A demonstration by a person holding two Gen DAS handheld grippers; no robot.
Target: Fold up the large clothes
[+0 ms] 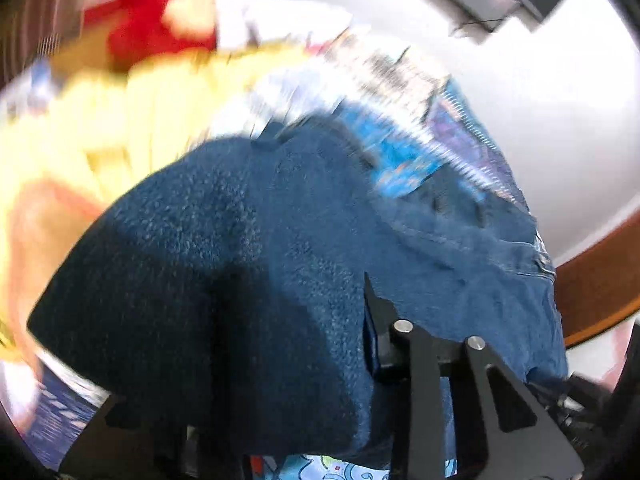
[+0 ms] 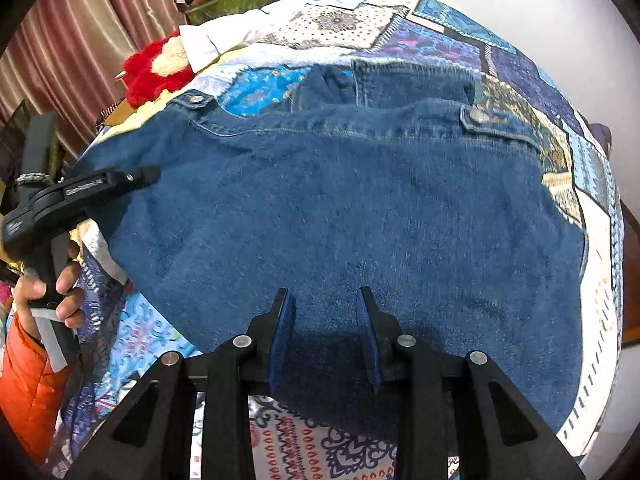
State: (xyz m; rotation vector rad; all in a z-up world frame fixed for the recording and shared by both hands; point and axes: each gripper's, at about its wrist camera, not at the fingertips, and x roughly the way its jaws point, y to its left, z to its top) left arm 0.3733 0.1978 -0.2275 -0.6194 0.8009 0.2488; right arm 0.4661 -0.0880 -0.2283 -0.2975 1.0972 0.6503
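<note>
Denim jacket (image 2: 340,208), large and blue, lies spread face-down across a patchwork quilt (image 2: 420,36) on the bed, collar and shoulder tabs toward twelve o'clock in the right wrist view, hem toward six.

At the jacket's nine o'clock edge the left tool (image 2: 120,180) has taken hold: in its own blurred view a thick fold of denim (image 1: 240,260) is draped over and between the jaws, hiding one finger entirely, so it reads as clenched on the cloth. No earlier look is on hand, so only that grip can be told.

Right tool (image 2: 326,320) hovers over the hem at six o'clock with its blue pads (image 2: 282,332) narrowly apart; cloth lies beneath them, but nothing sits between them, so it is released.

A hand (image 2: 52,284) in an orange sleeve (image 2: 28,380) carries the left tool at eight o'clock. Beyond the jacket, a red plush toy (image 2: 156,68) and white cloth (image 2: 224,38) sit near eleven o'clock, curtains (image 2: 80,20) behind.

The step in hand looks like folding the side panel inward. To do it well, I would judge that the right tool should pin or pinch the hem on the same side, so both corners travel together toward three o'clock and the edge lands straight, parallel to the back seam, without dragging the quilt.
</note>
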